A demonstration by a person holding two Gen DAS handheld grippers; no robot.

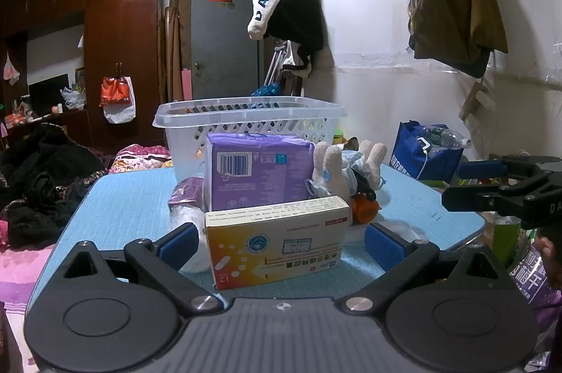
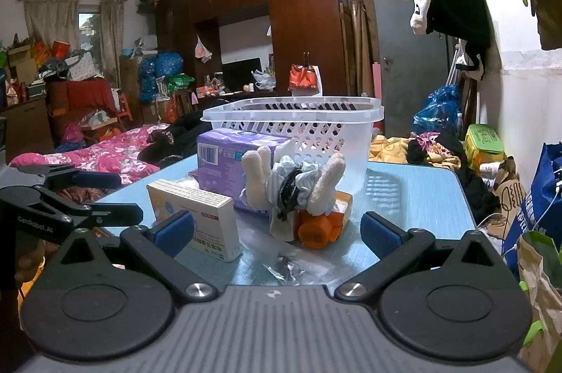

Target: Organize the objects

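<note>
The left tongs (image 1: pixel 281 243) are spread wide, with one yellow-and-white medicine box (image 1: pixel 277 244) standing between the blue pads, the left pad (image 1: pixel 181 244) just beside its edge and the right pad well clear. The right tongs (image 2: pixel 277 232) are also spread and hold nothing; their left pad sits in front of that same box (image 2: pixel 196 218), and crumpled clear plastic (image 2: pixel 291 262) lies between the pads. Beyond, on the blue surface (image 1: pixel 116 200), one purple pack (image 1: pixel 258 172) stands behind the box. Beside it one plush toy (image 2: pixel 295 186) rests on one orange bottle (image 2: pixel 318 229). One clear perforated basket (image 1: pixel 249 120) stands farthest back.
</note>
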